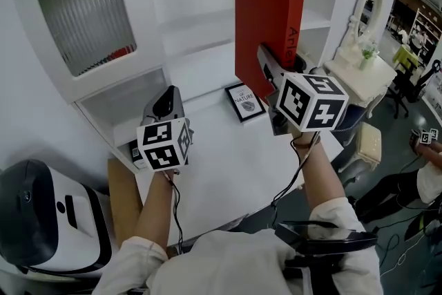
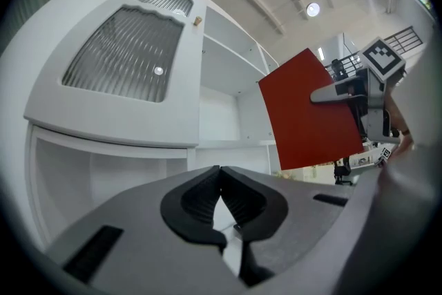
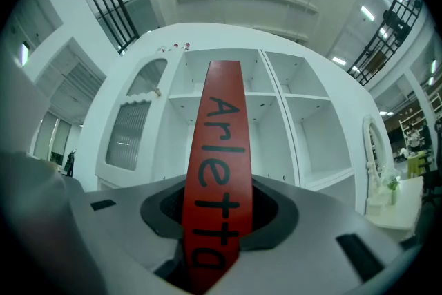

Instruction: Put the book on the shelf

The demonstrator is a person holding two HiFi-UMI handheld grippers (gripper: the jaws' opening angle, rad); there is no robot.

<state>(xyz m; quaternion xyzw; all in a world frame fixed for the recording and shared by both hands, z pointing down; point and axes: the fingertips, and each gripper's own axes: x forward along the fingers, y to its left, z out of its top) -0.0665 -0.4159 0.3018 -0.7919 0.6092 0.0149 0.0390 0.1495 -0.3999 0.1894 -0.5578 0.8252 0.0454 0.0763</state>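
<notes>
A red book [image 1: 264, 31] with "Arletta" on its spine [image 3: 219, 162] is held upright in the air in front of the white shelf unit [image 1: 207, 24]. My right gripper [image 1: 271, 79] is shut on its lower part, jaws on both covers. The book's red cover [image 2: 307, 114] also shows in the left gripper view, at the right. My left gripper [image 1: 166, 103] hovers lower left over the white desk [image 1: 228, 155], shut with nothing between its pads [image 2: 238, 200]. Open shelf compartments [image 3: 304, 128] stand straight ahead of the book.
A small framed picture [image 1: 244, 101] lies on the desk below the book. A cabinet door with ribbed glass [image 1: 86, 10] stands at the left. A white dressing table with a mirror [image 1: 362, 59] is at the right. A white and black device [image 1: 41, 224] sits at lower left.
</notes>
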